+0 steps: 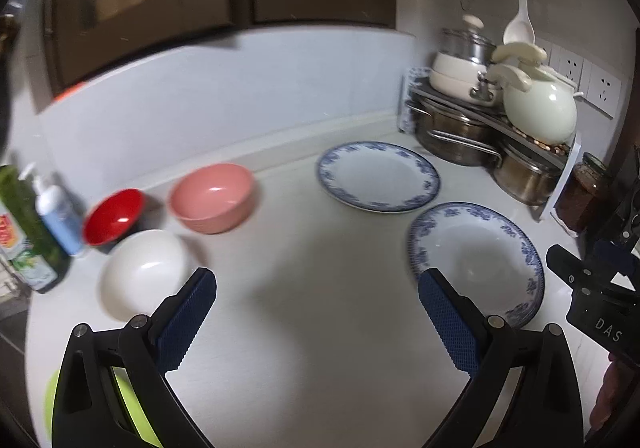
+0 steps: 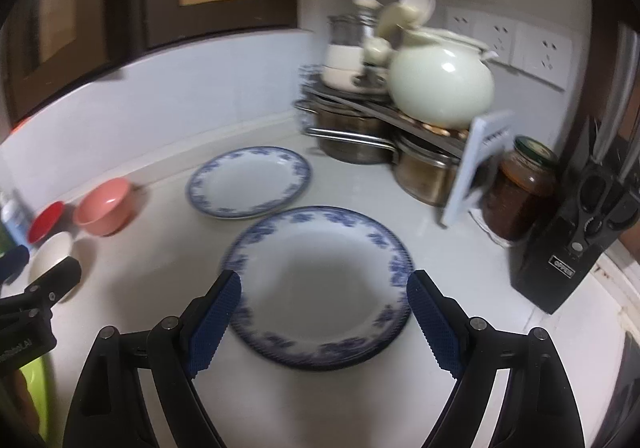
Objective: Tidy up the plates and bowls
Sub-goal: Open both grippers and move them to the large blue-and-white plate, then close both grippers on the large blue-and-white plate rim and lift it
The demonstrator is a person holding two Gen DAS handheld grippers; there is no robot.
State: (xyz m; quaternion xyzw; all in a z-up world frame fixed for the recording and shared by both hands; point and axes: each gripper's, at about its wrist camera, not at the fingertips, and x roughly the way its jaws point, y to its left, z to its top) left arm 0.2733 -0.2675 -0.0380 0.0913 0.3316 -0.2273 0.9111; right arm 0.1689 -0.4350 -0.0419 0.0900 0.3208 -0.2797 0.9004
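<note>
Both grippers' fingers (image 1: pixel 200 304) (image 2: pixel 434 322) apart, green object (image 1: pixel 132 404), perhaps a bowl, half hidden

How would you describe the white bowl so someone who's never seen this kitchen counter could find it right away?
Start at the white counter and go to its left end, where a green bottle and a pump bottle stand. Three bowls cluster beside them: red bowl, pink bowl, and white bowl. The white bowl is the plain one nearest the counter's front edge.

bare counter (image 1: pixel 312 288) between bowls, plates
</note>
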